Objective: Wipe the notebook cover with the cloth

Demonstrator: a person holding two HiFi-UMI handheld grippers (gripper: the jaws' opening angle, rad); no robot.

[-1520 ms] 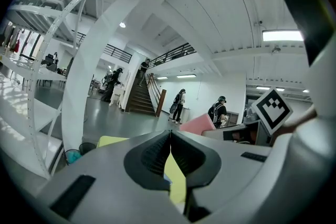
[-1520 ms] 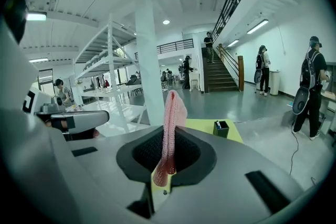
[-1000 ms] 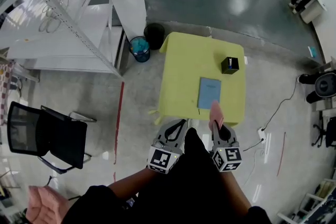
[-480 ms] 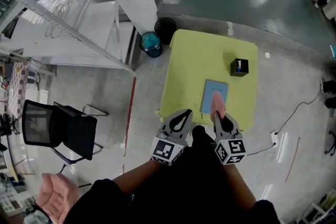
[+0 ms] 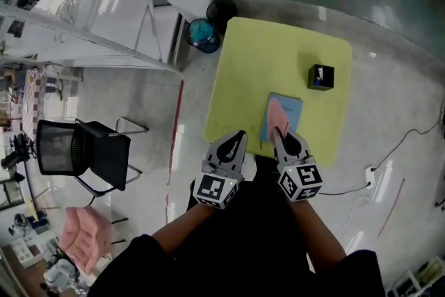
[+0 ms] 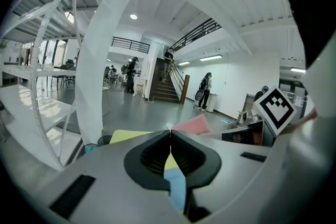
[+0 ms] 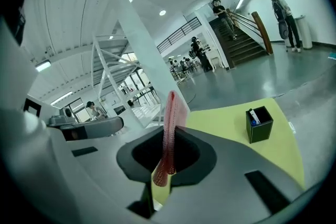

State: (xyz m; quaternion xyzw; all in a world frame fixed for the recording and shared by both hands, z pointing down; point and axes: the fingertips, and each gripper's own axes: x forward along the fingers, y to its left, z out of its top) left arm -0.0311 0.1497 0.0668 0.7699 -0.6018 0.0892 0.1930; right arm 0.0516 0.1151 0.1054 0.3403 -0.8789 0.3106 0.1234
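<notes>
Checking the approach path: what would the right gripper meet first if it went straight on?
Probably the notebook on the table: the cloth held in the right gripper would touch it first. Height above it is unclear.

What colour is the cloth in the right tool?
The cloth is pink, clearest in the right gripper view.

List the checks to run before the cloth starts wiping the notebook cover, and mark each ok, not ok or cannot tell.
1. The cloth is clamped in the right gripper: ok.
2. The notebook lies flat on the table: ok.
3. The cloth touches the cover: cannot tell.
4. The left gripper is shut and empty: ok.
5. The black box stands apart from the notebook: ok.
</notes>
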